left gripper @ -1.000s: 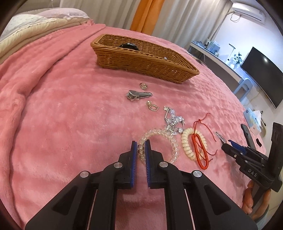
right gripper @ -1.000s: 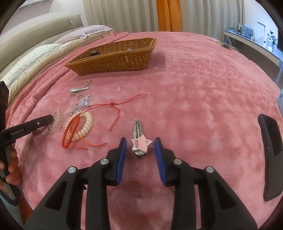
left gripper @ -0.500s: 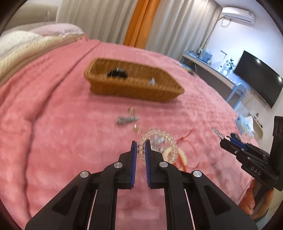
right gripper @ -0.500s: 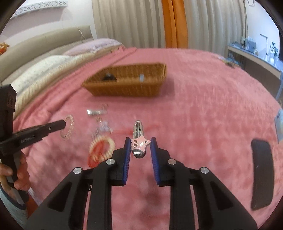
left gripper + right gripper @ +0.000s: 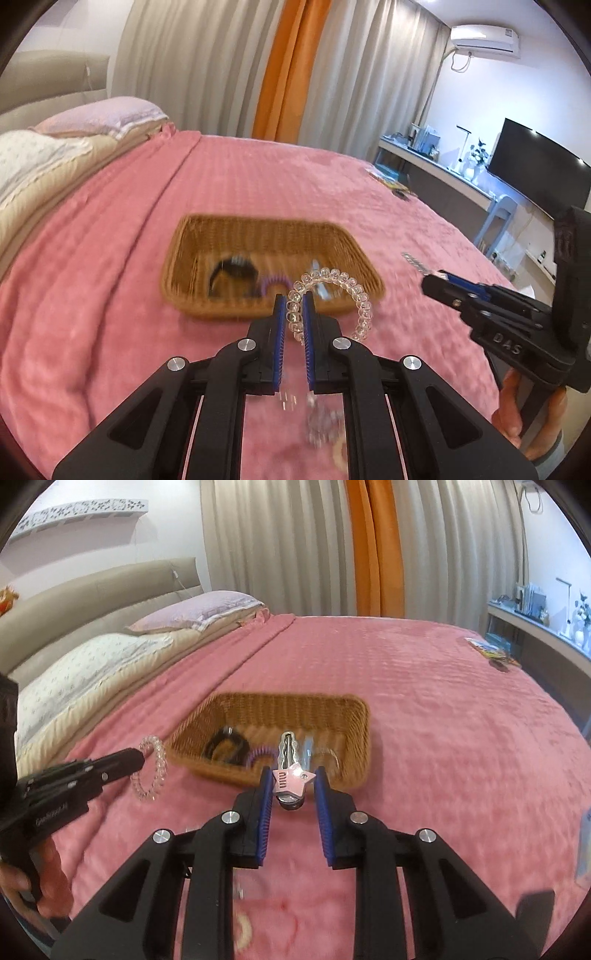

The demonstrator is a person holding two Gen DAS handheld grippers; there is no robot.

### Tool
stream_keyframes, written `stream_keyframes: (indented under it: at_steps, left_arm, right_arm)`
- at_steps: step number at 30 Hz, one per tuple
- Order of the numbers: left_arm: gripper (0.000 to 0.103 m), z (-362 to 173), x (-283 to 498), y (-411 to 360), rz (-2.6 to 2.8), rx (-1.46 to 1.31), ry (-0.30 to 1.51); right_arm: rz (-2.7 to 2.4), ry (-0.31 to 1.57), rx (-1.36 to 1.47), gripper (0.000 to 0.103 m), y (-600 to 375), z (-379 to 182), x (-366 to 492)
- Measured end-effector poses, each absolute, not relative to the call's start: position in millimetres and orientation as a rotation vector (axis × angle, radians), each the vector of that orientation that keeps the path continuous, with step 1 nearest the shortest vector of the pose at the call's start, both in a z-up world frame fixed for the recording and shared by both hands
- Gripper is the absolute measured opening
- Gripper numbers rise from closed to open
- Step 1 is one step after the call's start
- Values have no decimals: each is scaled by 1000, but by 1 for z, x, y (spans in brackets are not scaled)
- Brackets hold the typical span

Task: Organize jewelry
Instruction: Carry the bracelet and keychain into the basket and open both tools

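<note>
Above the pink blanket [image 5: 443,709], near the brown wicker basket [image 5: 258,232], the left gripper [image 5: 294,314] pinches a clear beaded bracelet [image 5: 347,286] while the right gripper [image 5: 293,781] clamps a pink star hair clip [image 5: 291,777].

Both wrist cameras look forward along their fingers, close above the bed [image 5: 110,295] — sharing the wicker basket [image 5: 266,230].

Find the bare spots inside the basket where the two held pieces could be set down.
In the woven wicker basket, the far strip along the back wall looks bare. The near half is crowded: black hair tie, purple coil tie, clear pieces at right. The clear bead bracelet and pink star hair clip suit the far strip.
</note>
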State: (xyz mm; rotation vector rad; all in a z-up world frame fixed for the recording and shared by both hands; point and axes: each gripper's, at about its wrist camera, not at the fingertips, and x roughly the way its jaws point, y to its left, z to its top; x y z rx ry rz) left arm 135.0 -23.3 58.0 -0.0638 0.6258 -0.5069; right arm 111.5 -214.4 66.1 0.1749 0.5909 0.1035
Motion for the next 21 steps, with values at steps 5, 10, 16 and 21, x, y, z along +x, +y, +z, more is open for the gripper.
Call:
stream_keyframes:
  at_steps: [5, 10, 16, 21]
  left_arm:
    - [7, 51, 185, -41, -500, -89, 628]
    - [7, 30, 220, -56, -502, -78, 627]
    - [7, -4, 246, -57, -496, -95, 686]
    - [8, -18, 251, -63, -489, -71, 722]
  right_arm:
    - [104, 613, 204, 20, -216, 56, 170]
    - [111, 659, 241, 20, -221, 29, 218]
    - [110, 717, 248, 20, -224, -6, 242]
    - [107, 737, 230, 20, -221, -14, 248]
